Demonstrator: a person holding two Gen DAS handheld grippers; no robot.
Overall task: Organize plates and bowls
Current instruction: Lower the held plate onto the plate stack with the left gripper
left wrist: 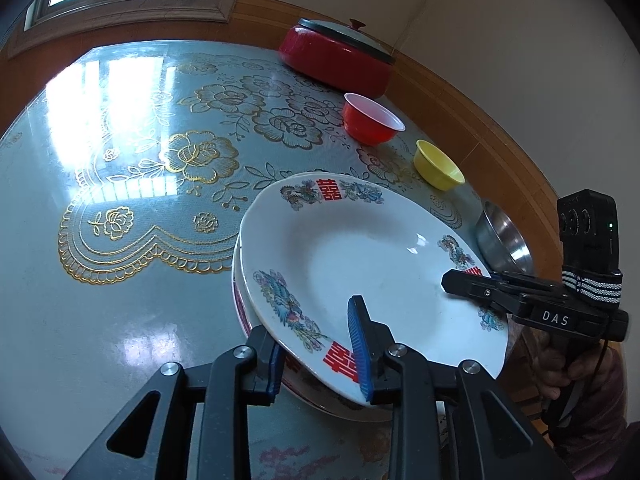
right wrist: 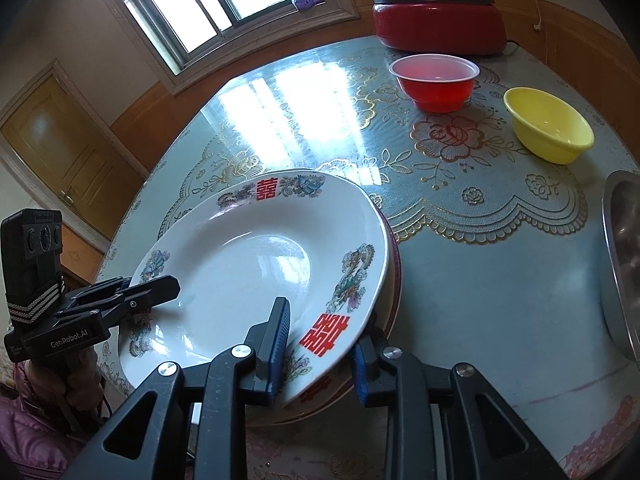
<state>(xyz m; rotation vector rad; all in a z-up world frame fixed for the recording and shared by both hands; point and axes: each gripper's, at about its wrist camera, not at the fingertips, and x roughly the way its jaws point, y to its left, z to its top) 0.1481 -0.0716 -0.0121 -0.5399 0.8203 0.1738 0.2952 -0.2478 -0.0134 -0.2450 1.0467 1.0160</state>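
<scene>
The white plate [left wrist: 360, 264] sits tilted on a second plate [left wrist: 240, 300] on the table [left wrist: 120, 200], nearer than the red bowl [left wrist: 372, 120] and yellow bowl [left wrist: 438, 166]. The left gripper [left wrist: 316, 344] and right gripper [right wrist: 320, 344] each straddle its rim, jaws narrow; whether they pinch it I cannot tell. Both should release evenly so it settles centred. Labels read "DAS" and "GenRobot.AI".

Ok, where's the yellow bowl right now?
The yellow bowl sits upright on the table toward the right side of both wrist views, between the red bowl farther back and the steel bowl at the near right edge.
</scene>
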